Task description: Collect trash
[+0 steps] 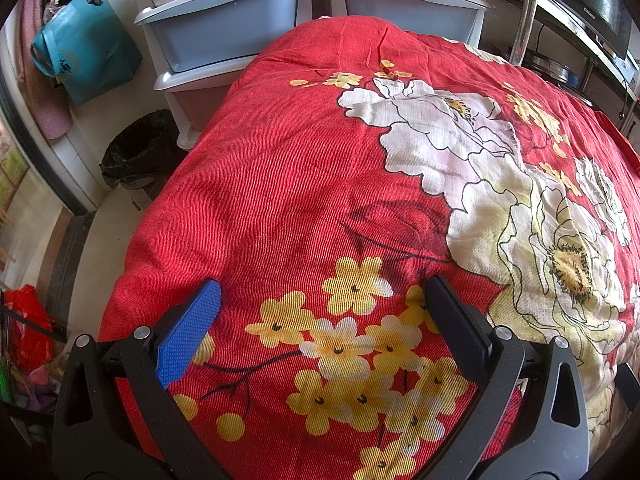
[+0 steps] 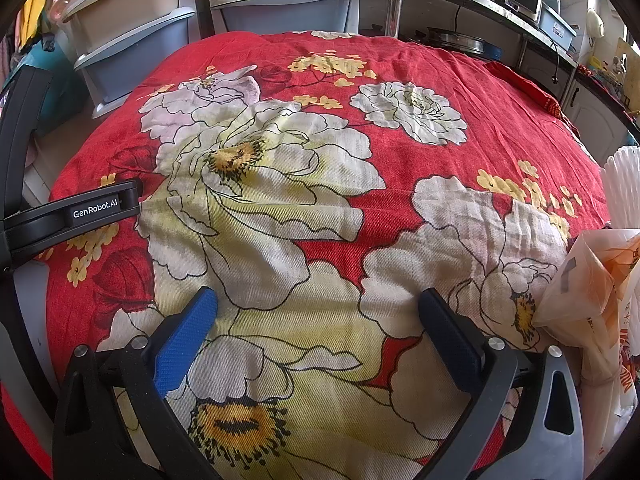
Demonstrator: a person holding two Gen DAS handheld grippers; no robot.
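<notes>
Above the red floral cloth (image 1: 280,200) covering the tabletop, left tongs (image 1: 320,304) and right tongs (image 2: 318,304) both hang released, jaws spread wide, holding nothing. Crumpled plastic bags (image 2: 592,292) lie at the cloth's right edge, just beside the right tongs. A black-lined trash bin (image 1: 138,152) stands on the floor off the cloth's left edge.

Both wrist cams look forward and down, close over the red floral cloth (image 1: 280,184). Left view sits further left (floor and black-lined bin (image 1: 138,152) visible). Right view catches the left gripper's body (image 2: 68,216) at left edge. Shared: cloth, plastic drawers (image 2: 132,52) behind.
</notes>
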